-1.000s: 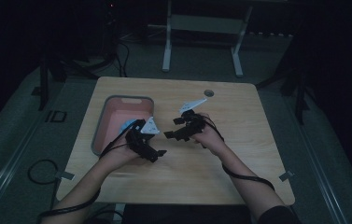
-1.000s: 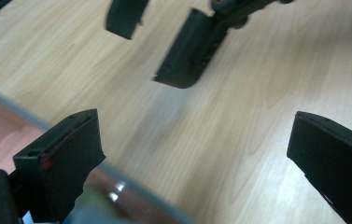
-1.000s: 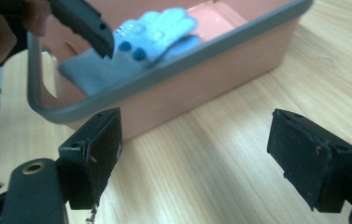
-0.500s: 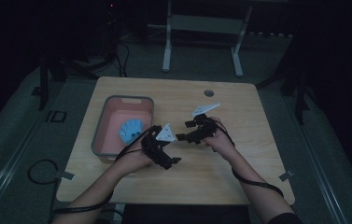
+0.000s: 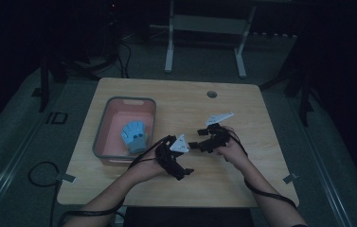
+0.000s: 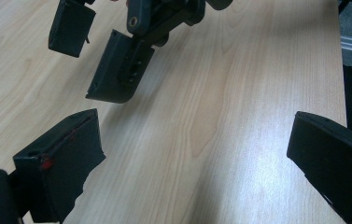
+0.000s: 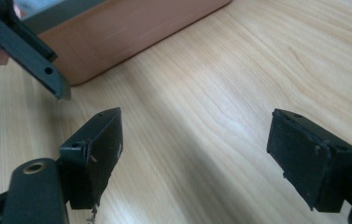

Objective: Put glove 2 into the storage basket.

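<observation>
Blue toy (image 5: 135,135) lies in the bin (image 5: 101,137); both claws gape over bare table (image 6: 220,116).

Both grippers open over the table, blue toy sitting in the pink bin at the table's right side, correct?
Not quite: the pink bin with the blue toy sits at the table's left side, per the high view. Left gripper and right gripper are indeed open.

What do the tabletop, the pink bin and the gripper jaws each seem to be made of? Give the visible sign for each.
Tabletop: pale wood or wood-look laminate, semi-gloss; grain lines and soft glare show.
Pink bin: probably moulded plastic, smooth, with rounded corners and a grey rim.
Left gripper and right gripper: jaws look like matte black rubber or foam pads, with chipped, frayed edges.
</observation>
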Available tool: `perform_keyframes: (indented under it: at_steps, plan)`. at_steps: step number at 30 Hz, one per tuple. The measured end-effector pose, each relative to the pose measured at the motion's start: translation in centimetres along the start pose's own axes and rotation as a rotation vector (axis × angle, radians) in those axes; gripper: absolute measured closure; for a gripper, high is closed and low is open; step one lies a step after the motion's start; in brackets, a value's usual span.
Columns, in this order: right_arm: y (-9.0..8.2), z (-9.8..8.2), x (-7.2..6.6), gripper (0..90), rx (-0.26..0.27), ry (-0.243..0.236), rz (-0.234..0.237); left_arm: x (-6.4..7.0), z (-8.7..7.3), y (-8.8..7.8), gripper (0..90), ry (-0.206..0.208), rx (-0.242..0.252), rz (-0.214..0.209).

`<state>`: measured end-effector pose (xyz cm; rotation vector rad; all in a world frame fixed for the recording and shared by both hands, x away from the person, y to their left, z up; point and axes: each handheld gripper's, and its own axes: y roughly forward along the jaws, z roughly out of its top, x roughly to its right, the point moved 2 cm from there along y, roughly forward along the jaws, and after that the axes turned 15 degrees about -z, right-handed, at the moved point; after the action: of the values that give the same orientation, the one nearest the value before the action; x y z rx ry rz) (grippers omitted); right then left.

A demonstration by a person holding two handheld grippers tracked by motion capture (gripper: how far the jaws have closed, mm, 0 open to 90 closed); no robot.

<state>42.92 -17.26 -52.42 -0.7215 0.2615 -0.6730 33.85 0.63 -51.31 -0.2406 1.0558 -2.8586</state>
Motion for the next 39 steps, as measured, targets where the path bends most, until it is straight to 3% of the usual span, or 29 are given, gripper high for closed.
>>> perform_keyframes:
  at_steps: [14,19,28,39]
  plan:
    - [-0.4,-3.9,0.4,18.0,-0.012,0.028,0.012,0.7,-0.2,2.9,3.6,0.02,-0.006,-0.056]
    - [-0.4,-5.0,0.6,14.6,-0.009,0.03,-0.015,0.8,-0.7,3.8,3.6,0.024,-0.028,-0.066]
    - [-0.4,-6.3,0.7,14.7,0.003,0.016,-0.016,0.8,-1.4,4.9,3.6,0.029,-0.048,-0.059]
    - [-1.0,-7.2,0.9,14.7,0.012,0.017,-0.037,1.0,-2.1,5.3,3.6,0.007,-0.065,-0.076]
